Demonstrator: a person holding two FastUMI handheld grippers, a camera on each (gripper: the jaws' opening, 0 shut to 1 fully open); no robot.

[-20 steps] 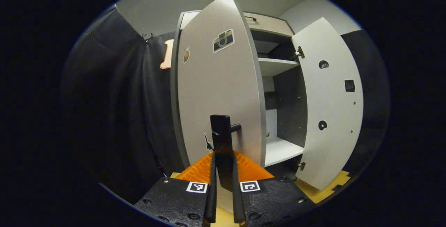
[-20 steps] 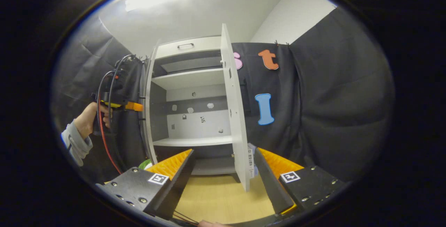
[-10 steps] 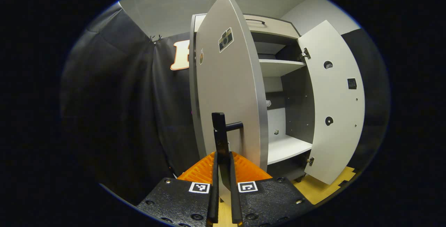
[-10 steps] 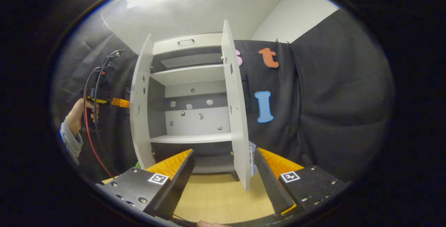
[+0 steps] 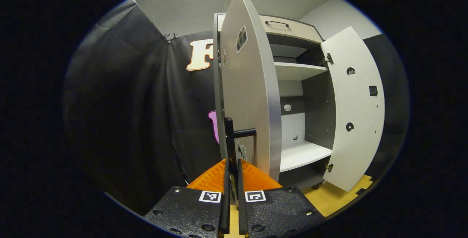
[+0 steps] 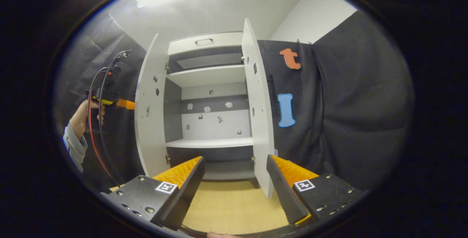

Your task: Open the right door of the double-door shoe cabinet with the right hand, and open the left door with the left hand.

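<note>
The left gripper pinches the handle of the left door, which stands wide open ahead. The right gripper is spread, empty, the right door just beyond. Wood floor lies below, dark cloth around. A hand holds the left gripper level.

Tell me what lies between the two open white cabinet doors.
In the right gripper view, the left white door and right white door flank the cabinet's open interior: white shelves and a back panel dotted with small stickers.
</note>
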